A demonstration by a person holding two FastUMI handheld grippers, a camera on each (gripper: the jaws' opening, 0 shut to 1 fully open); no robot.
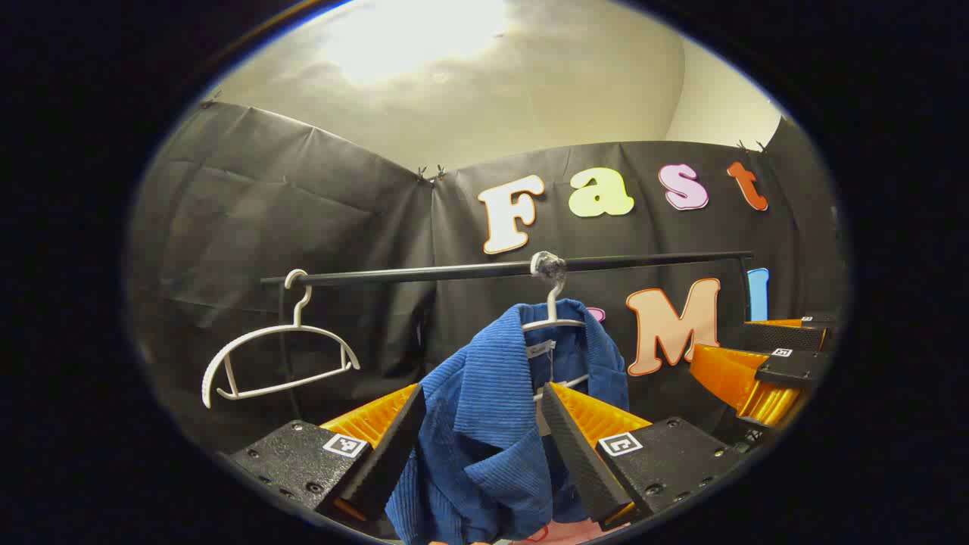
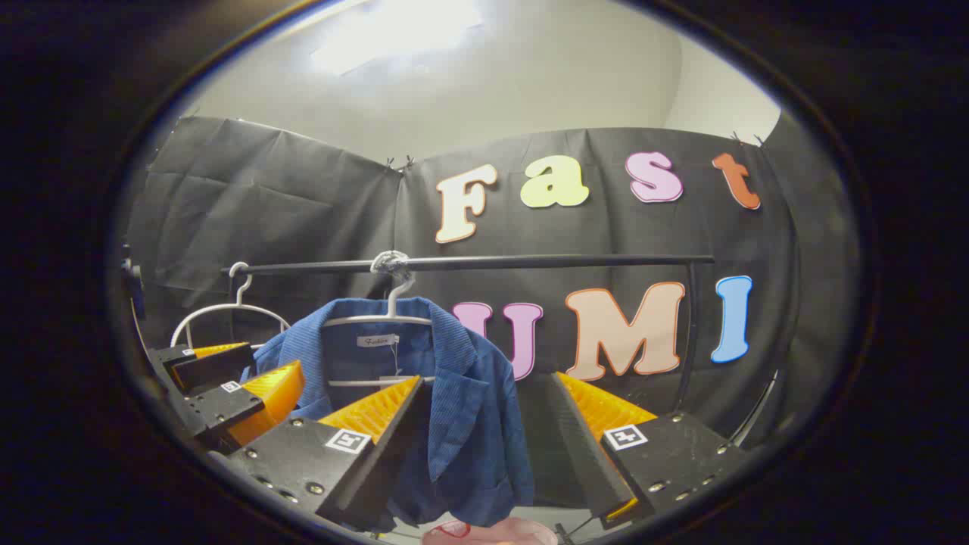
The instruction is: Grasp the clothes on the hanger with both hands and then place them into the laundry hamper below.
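A blue ribbed jacket hangs on a white hanger from a black rail. My left gripper is open, its fingers either side of the jacket's collar and front; I cannot tell whether they touch it. In the right gripper view the same jacket hangs left of centre on its hanger. My right gripper is open around the jacket's right front edge. Each gripper also appears off to the side: the right one and the left one. A pink rim peeks in below.
An empty white hanger hangs at the rail's left end, also seen behind the left gripper. The rail's upright post stands at the right. Black cloth walls close in behind the rail.
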